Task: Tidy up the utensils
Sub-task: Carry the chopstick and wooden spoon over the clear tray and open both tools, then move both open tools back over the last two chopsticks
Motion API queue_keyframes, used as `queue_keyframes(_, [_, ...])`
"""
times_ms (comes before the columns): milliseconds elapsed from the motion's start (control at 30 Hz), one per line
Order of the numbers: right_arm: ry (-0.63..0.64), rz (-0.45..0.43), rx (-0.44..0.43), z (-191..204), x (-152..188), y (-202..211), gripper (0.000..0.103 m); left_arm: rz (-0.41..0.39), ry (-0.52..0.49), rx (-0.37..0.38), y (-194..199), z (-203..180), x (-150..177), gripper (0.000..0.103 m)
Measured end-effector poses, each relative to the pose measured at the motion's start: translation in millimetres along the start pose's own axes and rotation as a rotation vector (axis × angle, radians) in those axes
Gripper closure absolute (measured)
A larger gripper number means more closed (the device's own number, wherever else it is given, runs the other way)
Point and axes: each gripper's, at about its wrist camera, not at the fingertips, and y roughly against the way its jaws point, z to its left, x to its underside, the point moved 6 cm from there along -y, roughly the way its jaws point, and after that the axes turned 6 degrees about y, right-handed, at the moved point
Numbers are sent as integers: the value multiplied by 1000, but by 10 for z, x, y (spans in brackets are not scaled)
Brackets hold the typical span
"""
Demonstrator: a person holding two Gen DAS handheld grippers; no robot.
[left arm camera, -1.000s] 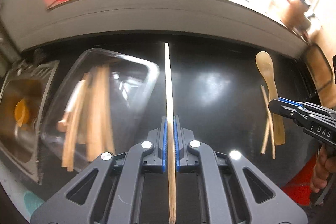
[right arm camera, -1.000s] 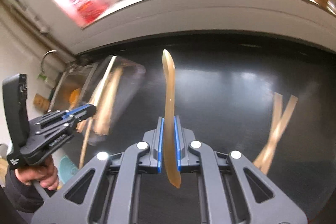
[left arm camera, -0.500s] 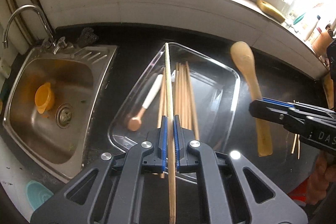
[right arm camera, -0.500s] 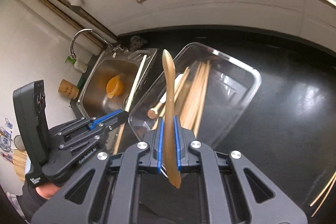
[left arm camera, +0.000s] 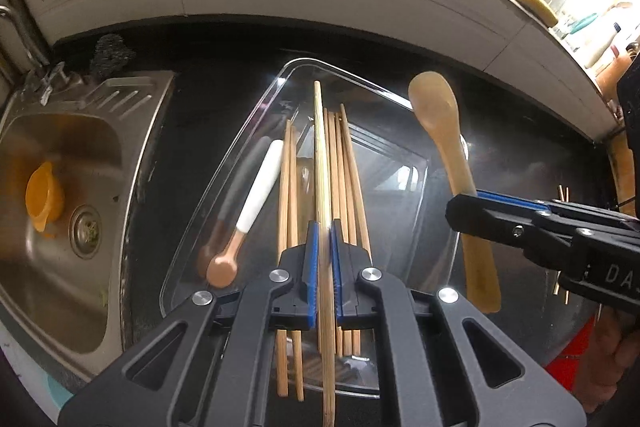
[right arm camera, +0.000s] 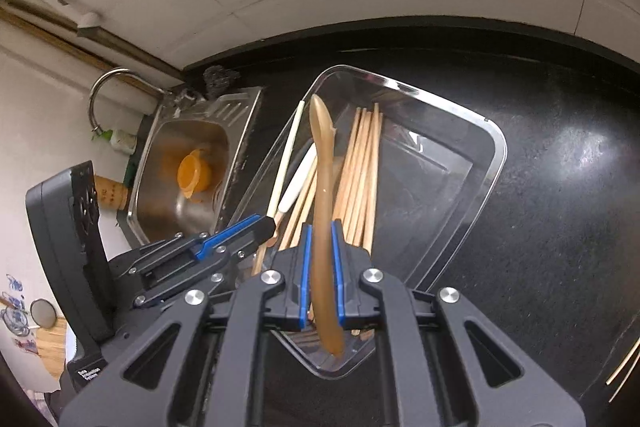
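Observation:
My left gripper is shut on a pale chopstick, held lengthwise over a clear plastic tray. In the tray lie several wooden chopsticks and a white-handled spoon. My right gripper is shut on a wooden spoon, seen edge-on above the tray's near end. From the left wrist view, that spoon hangs over the tray's right rim, with the right gripper clamped on its handle. In the right wrist view the left gripper is just to the left.
A steel sink with an orange cup sits left of the tray, with a faucet and a steel scrubber behind it. Loose chopsticks lie on the black counter to the right. A tiled wall ledge runs behind.
Both grippers have swept left with their utensils, from over the bare counter to over the tray. The left one has also come lower toward the chopsticks in it.

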Motion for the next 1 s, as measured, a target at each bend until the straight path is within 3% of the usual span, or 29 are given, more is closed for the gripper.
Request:
queue_keyframes(200, [-20,26,1,-104,-87,-122,92,28,-2,-17,-163,31,-72,97])
queue_keyframes(233, [-30,25,-3,-120,-106,-128,89,29,-2,-17,-174,28,-76,97])
queue_keyframes(267, [-39,24,-1,-149,-126,-123,79,30,-2,-27,-185,32,-85,95])
queue_keyframes(300, [-47,16,9,-185,-150,-95,40,33,2,-47,-192,37,-86,90])
queue_keyframes(333, [-56,-13,13,-224,-182,-22,15,33,5,-53,-188,44,-89,64])
queue_keyframes(367, [-60,-39,21,-250,-198,41,15,26,11,-62,-168,54,-90,17])
queue_keyframes(400, [-62,-69,26,-284,-218,129,15,-13,15,-66,-93,52,-98,6])
queue_keyframes(467, [-83,-84,26,-358,-227,247,15,-68,3,-71,26,54,-100,6])
queue_keyframes(800, [-138,-153,-11,-704,-24,690,15,-101,19,-75,298,-138,-16,6])
queue_keyframes(1000, [-151,-180,-27,-855,195,943,15,-121,-10,-89,395,-484,115,6])
